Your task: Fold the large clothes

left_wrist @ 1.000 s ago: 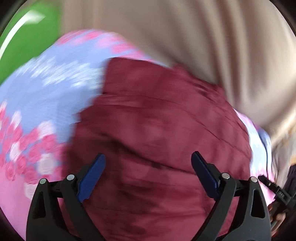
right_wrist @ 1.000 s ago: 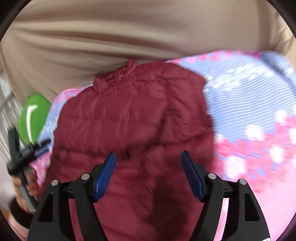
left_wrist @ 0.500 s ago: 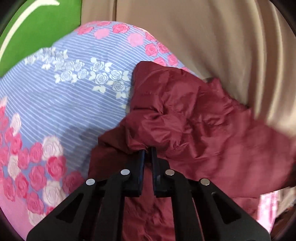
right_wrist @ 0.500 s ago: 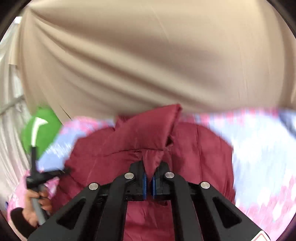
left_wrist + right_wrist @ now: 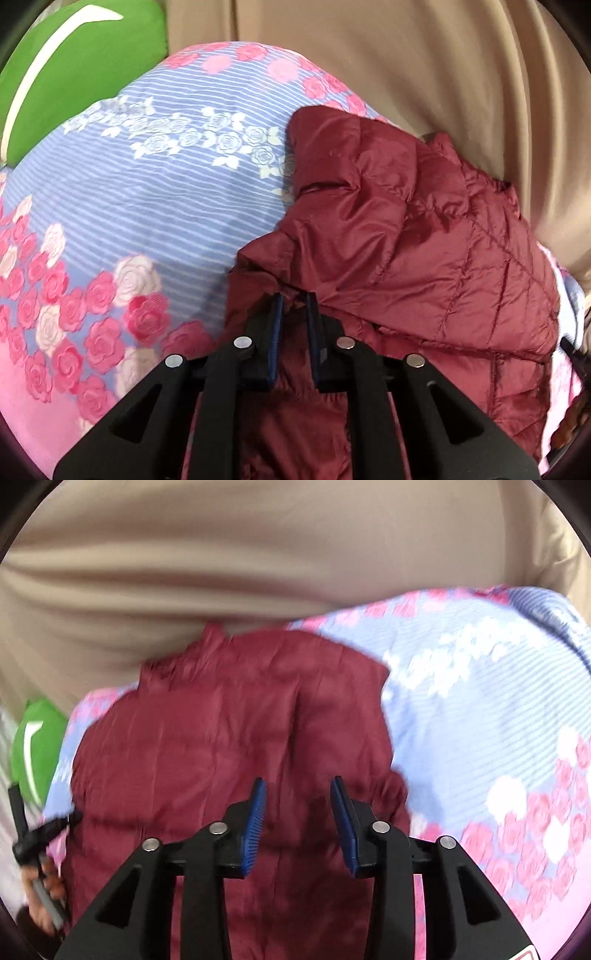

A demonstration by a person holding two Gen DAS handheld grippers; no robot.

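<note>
The maroon quilted jacket lies on the floral bedspread, long axis toward 12 o'clock; left hand-held gripper opening narrowly over its hem, right hand-held gripper opening empty above it.

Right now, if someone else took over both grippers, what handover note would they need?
Left gripper: jaws nearly closed and opening, maroon fabric between them at the jacket's near edge.
Right gripper: jaws apart and opening, hovering over the jacket, nothing pinched.
Maroon puffer jacket: lies on the floral bedspread, collar toward the beige curtain, one side flap folded over its body.
Done: that side fold is laid.
Left: probably let go, fold the rest, flatten. Right wrist view is blurred, so check the far side.
</note>
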